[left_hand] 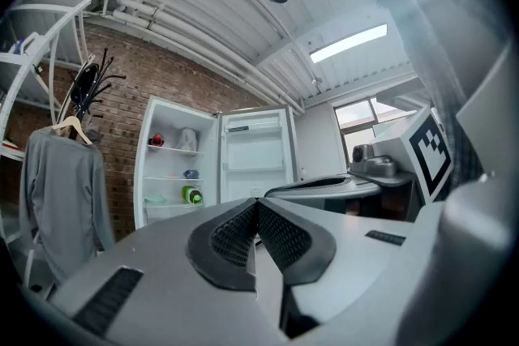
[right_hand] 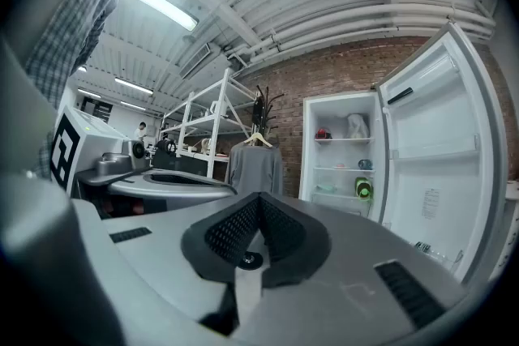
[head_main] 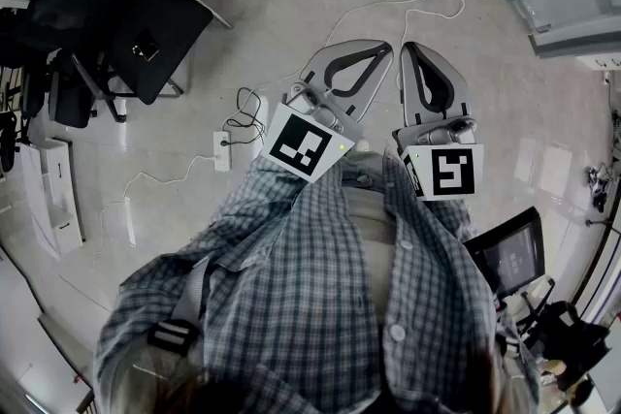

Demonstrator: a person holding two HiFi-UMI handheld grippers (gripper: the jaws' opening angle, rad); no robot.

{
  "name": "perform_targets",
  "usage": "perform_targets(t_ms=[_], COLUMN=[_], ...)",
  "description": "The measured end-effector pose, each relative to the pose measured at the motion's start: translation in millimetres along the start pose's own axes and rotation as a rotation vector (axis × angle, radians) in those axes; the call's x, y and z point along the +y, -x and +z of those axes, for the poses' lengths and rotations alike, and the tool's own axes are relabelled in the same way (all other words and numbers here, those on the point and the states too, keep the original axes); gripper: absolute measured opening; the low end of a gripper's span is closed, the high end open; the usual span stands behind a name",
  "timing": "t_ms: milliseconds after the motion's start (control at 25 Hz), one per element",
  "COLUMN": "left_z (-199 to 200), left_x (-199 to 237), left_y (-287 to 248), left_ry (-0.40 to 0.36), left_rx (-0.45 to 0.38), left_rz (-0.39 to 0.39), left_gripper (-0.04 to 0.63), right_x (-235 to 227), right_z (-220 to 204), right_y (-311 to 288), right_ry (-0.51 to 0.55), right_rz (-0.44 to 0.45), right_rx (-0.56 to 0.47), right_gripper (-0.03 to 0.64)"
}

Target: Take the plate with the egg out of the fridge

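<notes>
fridge (left_hand: 166,162) stood open at middle left of the left gripper view, well away from me, door (left_hand: 253,166) swung wide. cables (head_main: 243,123) lay on the floor left of centre in the head view, so tripping on the way over was my first worry. left gripper (left_hand: 257,202) and right gripper (right_hand: 259,196) were both pinched together, empty. plate (left_hand: 154,200) seemed to be that pale dish low in the fridge, egg too small to tell. green bottle (left_hand: 191,194) sat near it, easy to knock.
</notes>
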State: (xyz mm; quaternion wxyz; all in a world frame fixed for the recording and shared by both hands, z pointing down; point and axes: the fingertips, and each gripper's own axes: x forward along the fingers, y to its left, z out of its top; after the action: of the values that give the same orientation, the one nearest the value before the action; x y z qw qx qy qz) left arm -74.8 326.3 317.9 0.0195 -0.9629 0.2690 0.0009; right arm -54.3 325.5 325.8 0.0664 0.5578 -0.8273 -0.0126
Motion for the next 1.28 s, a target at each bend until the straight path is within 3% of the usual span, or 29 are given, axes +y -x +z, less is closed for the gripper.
perform_targets(t_ms=[1000, 1280], left_z=[2, 1], left_x=[8, 21], left_y=[14, 31], left_ry=[0.034, 0.034], left_rx=[-0.016, -0.017], left_rz=[-0.008, -0.004], left_gripper=[0.006, 0.006], right_x=[11, 13], right_z=[3, 4], right_y=[-2, -2], right_ry=[-0.001, 0.005], right_rz=[-0.033, -0.080], right_rx=[0.005, 0.014], right_gripper=[0.006, 0.006])
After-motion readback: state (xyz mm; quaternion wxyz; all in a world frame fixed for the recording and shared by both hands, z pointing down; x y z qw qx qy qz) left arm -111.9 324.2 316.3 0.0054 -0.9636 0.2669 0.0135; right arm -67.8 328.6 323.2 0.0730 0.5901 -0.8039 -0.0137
